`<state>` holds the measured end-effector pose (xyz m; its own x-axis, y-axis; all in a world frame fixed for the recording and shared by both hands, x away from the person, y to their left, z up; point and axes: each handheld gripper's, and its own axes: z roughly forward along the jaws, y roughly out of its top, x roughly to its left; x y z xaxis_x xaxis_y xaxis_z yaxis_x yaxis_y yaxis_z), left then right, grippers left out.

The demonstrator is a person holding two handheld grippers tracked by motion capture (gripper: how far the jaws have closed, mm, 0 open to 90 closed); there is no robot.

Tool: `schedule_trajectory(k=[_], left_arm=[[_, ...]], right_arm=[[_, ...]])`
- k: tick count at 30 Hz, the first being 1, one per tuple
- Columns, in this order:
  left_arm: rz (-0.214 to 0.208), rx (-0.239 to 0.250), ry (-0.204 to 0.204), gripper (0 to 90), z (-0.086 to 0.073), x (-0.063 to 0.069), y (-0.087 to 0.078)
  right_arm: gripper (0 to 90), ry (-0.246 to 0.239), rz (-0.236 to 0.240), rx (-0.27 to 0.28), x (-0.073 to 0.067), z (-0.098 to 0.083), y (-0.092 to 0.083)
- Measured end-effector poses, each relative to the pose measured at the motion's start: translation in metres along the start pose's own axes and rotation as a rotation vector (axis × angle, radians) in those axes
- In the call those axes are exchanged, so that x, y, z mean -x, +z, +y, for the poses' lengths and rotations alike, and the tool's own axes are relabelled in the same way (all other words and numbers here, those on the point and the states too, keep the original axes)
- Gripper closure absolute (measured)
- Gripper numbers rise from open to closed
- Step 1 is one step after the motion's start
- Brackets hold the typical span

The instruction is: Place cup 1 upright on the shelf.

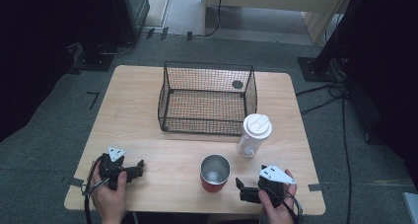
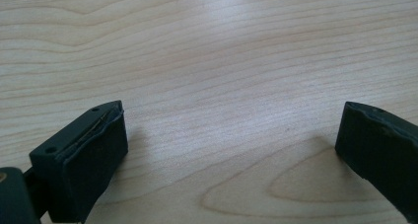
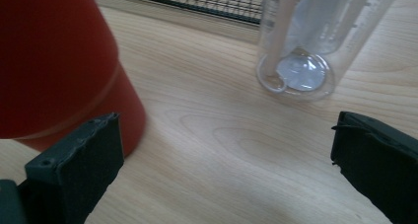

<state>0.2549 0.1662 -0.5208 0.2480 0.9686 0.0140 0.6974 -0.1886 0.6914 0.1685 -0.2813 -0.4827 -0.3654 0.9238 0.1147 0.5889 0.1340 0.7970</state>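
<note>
Your left gripper rests low over the near left part of the wooden table, held in your left hand, and its jaws stand wide apart with nothing between them; in the left gripper view you see bare wood grain in the gap. To the right of it, near the front edge, stands the red tumbler, upright and open at the top, with a shiny metal inside. Behind the tumbler, across the middle of the table, sits the black wire basket, with a dark round spot on the wood behind its far right corner. Just beside the basket's near right corner stands the clear bottle with a white lid, upright, a little behind and to the right of the tumbler and apart from it. Your right gripper lies near the front right edge in your right hand, pointing toward the tumbler, jaws spread wide and empty. In the right gripper view the tumbler stands just beyond the left jaw, and the bottle's clear base stands farther off, ahead of the right jaw.
</note>
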Motion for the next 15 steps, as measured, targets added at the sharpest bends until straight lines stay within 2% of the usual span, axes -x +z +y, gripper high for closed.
schedule_trajectory(k=[11,15], left_arm=[[0.0,0.0,0.001,0.0,0.0,0.0,0.0],[0.0,0.0,0.0,0.0,0.0,0.0,0.0]], right_arm=[[0.0,-0.018,0.059,0.008,-0.015,0.002,-0.001],[0.0,-0.025,0.102,-0.004,-0.021,0.002,0.0]])
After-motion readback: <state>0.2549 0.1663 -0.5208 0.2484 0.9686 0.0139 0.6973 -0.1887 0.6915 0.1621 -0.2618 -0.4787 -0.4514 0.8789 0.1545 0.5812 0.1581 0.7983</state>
